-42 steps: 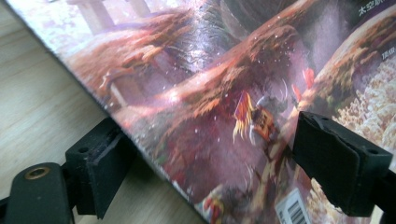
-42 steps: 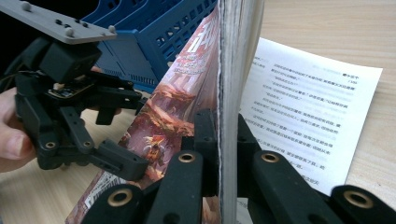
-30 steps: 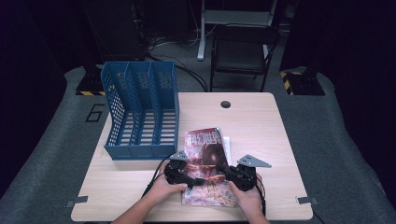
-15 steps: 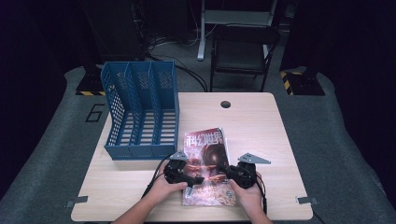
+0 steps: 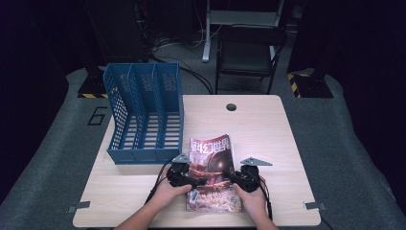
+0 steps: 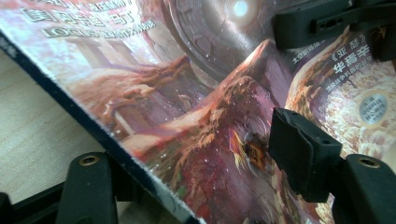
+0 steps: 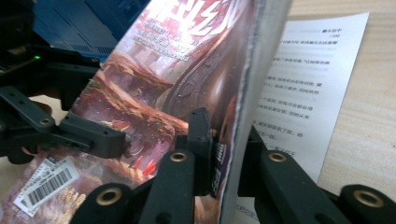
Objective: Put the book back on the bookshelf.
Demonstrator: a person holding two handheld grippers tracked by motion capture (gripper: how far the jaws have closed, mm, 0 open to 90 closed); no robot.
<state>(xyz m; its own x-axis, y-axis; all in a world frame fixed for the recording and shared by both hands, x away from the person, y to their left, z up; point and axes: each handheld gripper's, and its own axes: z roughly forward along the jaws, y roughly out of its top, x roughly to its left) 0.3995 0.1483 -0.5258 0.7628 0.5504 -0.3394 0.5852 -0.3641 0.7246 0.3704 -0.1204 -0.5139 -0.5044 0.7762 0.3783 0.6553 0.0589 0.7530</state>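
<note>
- Two grippers work one magazine (image 5: 213, 175), which lies on the table (image 5: 268, 129) near its front edge, just right of the blue file rack (image 5: 143, 115).
- Right gripper (image 7: 226, 154): jaws clamped on the magazine's right edge, lifting it so a printed inner page shows beneath.
- Left gripper (image 6: 187, 154): jaws have just been closing, straddling the left edge, pads not yet pressing.
- Risk, as a judgement: if the left jaws close on the cover alone, the pages may sag or tear; a thin right grip could slip.
- High view gives the layout; the gripper views alone reveal jaw contact and the raised edge.
</note>
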